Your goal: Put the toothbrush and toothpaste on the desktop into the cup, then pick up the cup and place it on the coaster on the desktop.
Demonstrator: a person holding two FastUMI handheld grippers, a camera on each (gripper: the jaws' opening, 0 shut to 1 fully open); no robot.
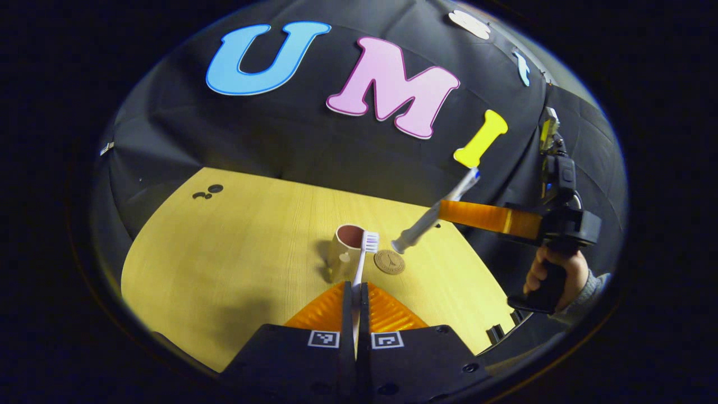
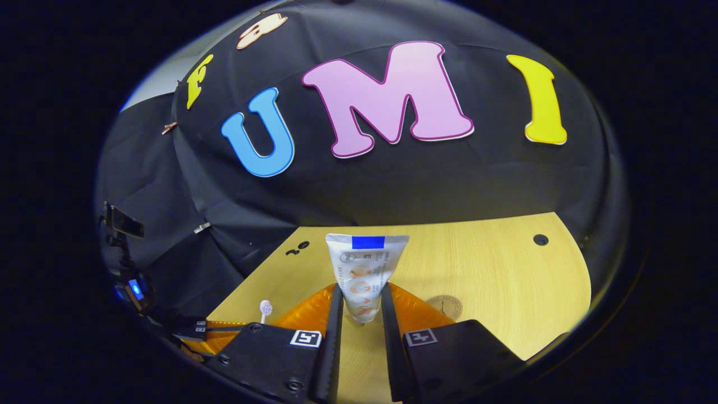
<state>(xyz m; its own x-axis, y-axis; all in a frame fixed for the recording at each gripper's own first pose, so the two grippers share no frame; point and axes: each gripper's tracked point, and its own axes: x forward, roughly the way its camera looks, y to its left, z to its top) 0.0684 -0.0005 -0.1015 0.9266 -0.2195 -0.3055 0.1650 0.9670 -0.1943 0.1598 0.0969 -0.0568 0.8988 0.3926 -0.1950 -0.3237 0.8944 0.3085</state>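
Note:
In the left gripper view my left gripper point(image 1: 354, 286) is shut on the white handle of the toothbrush point(image 1: 364, 252), whose bristled head points up and forward. Just behind the head, a beige cup point(image 1: 343, 255) with a reddish inside stands upright on the wooden desktop point(image 1: 235, 264). A round brown coaster point(image 1: 389, 262) lies right of the cup. My right gripper point(image 2: 362, 297) is shut on the white toothpaste tube point(image 2: 364, 269), crimped end up. From the left gripper view that tube point(image 1: 429, 219) hangs slanted, cap down, above the coaster, held by the right gripper point(image 1: 449, 210).
A hand point(image 1: 561, 275) holds the right gripper's handle at the desk's right edge. Dark holes point(image 1: 208, 192) mark the far left of the desktop, and another hole point(image 2: 540, 239) sits far right. Black cloth walls close off the back and sides.

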